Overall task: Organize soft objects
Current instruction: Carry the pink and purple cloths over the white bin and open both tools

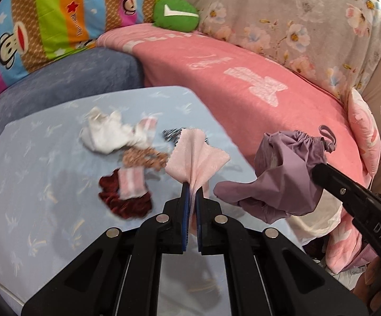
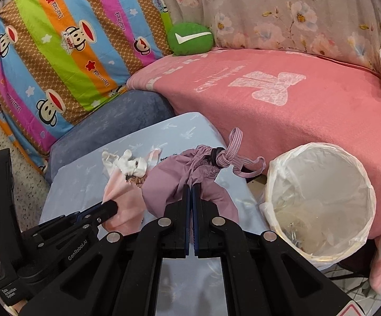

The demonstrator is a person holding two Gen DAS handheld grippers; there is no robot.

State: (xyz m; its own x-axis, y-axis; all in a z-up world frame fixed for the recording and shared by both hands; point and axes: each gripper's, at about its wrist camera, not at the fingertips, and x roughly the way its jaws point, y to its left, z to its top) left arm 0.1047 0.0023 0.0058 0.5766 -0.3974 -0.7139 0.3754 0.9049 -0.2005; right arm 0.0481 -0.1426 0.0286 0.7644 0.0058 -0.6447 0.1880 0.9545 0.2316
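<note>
My left gripper (image 1: pixel 192 187) is shut on a light pink cloth (image 1: pixel 195 155), held above the light blue table cover (image 1: pixel 32 184). My right gripper (image 2: pixel 192 187) is shut on a purple drawstring bag (image 2: pixel 179 176), whose striped cord (image 2: pixel 232 152) hangs off to the right. The same bag (image 1: pixel 287 168) shows in the left wrist view, held up at the right of the pink cloth. On the cover lie a white garment (image 1: pixel 108 134), a leopard-print scrunchie (image 1: pixel 145 159), a dark red scrunchie (image 1: pixel 127 200) with a pink-and-white piece (image 1: pixel 131 183) on it.
A bin lined with a white plastic bag (image 2: pixel 319 202) stands at the right of the table. Behind are a pink blanket (image 2: pixel 295 100), a blue cushion (image 1: pixel 72 79), a green plush (image 1: pixel 176 13), a striped cartoon pillow (image 2: pixel 66 39) and a floral quilt (image 1: pixel 295 13).
</note>
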